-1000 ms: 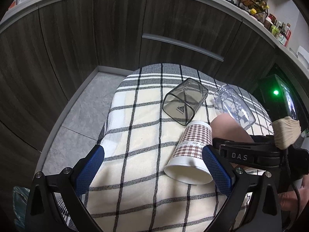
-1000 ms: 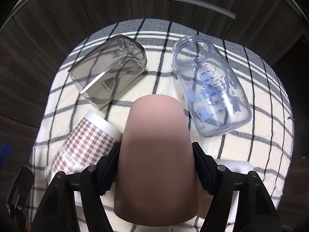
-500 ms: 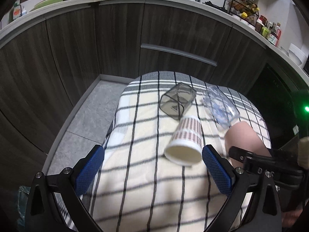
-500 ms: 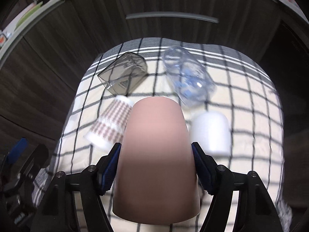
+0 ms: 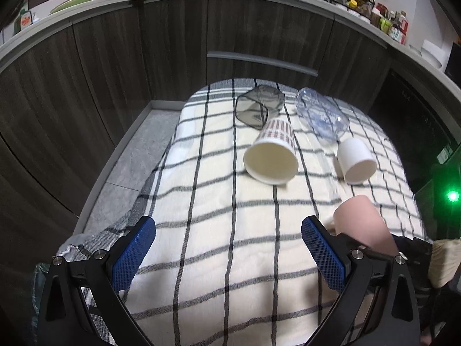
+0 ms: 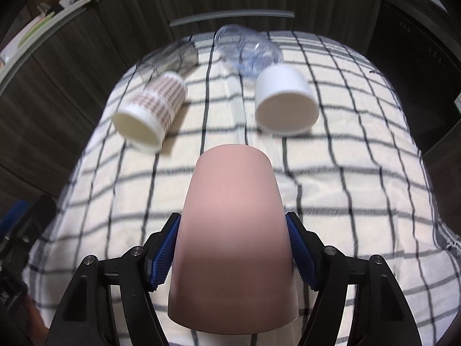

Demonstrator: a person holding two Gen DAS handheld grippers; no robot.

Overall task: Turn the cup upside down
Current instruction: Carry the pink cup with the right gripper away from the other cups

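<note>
My right gripper is shut on a pink cup, its blue pads pressing both sides; the cup's closed base points away from me and it hangs above the checked cloth. In the left wrist view the pink cup shows at the lower right. My left gripper is open and empty above the near part of the cloth.
Lying on their sides on the cloth are a houndstooth paper cup, a white cup, a smoky square cup and a clear baby bottle. Dark cabinets stand behind; floor lies to the left.
Both grippers have pulled back and up from the table. The right gripper has carried the pink cup toward me, and the white cup it hid is now in view.
</note>
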